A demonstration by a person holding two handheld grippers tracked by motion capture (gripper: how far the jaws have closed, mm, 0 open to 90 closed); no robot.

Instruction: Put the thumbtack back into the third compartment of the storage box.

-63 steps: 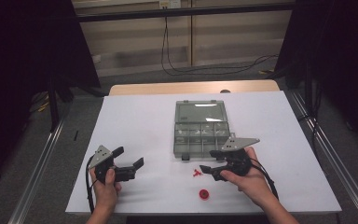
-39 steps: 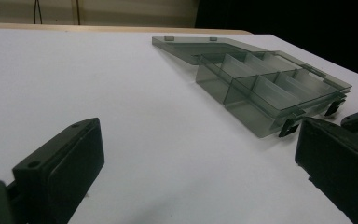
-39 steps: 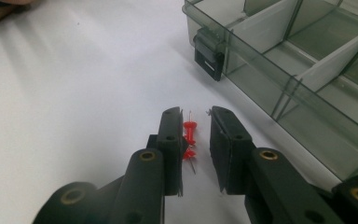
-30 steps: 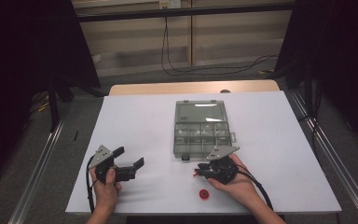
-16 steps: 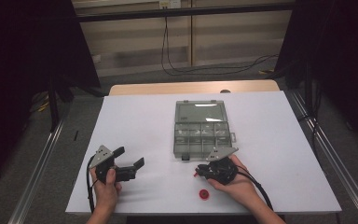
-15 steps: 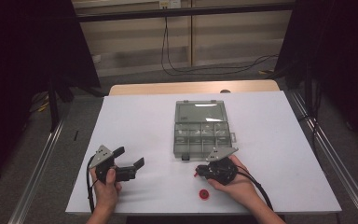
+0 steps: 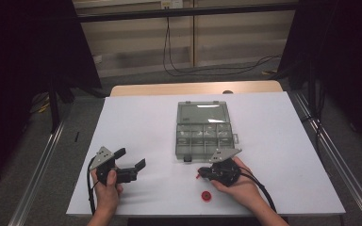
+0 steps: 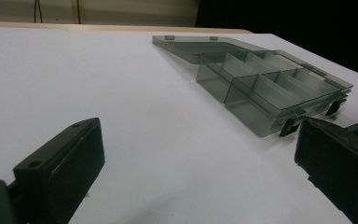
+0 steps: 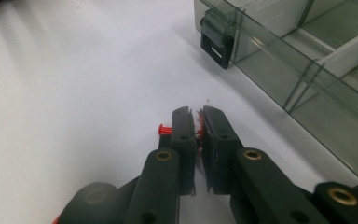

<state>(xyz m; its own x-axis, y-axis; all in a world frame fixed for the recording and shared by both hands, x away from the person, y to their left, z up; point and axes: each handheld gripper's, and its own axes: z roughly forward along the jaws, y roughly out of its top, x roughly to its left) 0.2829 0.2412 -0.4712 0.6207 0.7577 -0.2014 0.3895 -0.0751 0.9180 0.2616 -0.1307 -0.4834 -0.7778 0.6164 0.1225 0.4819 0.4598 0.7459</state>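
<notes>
Your table [image 7: 136, 122] has a plain white top, and its near edge lies just in front of your forearms in the high view. A small round red cap [image 7: 207, 195] sits on it close to that edge, just left of your right wrist. Past your hands, near the middle of the table, lies a smoky clear plastic box [image 7: 202, 134] with its lid folded flat open away from you and its dividers showing. At the far edge a strip of bare wood [image 7: 193, 88] shows beyond the white top. Metal rails run along the floor on both sides, and behind the table a pale wall carries a hanging black cable [image 7: 169, 52], with dark curtains to either side.

Your right gripper [image 9: 197, 122] lies low over the table, just in front of the box's near edge by its black latch [image 9: 217, 45]. Its jaws have just been closing and now stand almost together, pinching a small red pin [image 9: 164, 129]. The pin's head pokes out beside the left jaw, and a thin metal tip shows above the narrow gap.

Your left gripper [image 7: 131, 161] rests on the table well to the left of the box. Its jaws are spread wide, with bare white surface between them and nothing held.
</notes>
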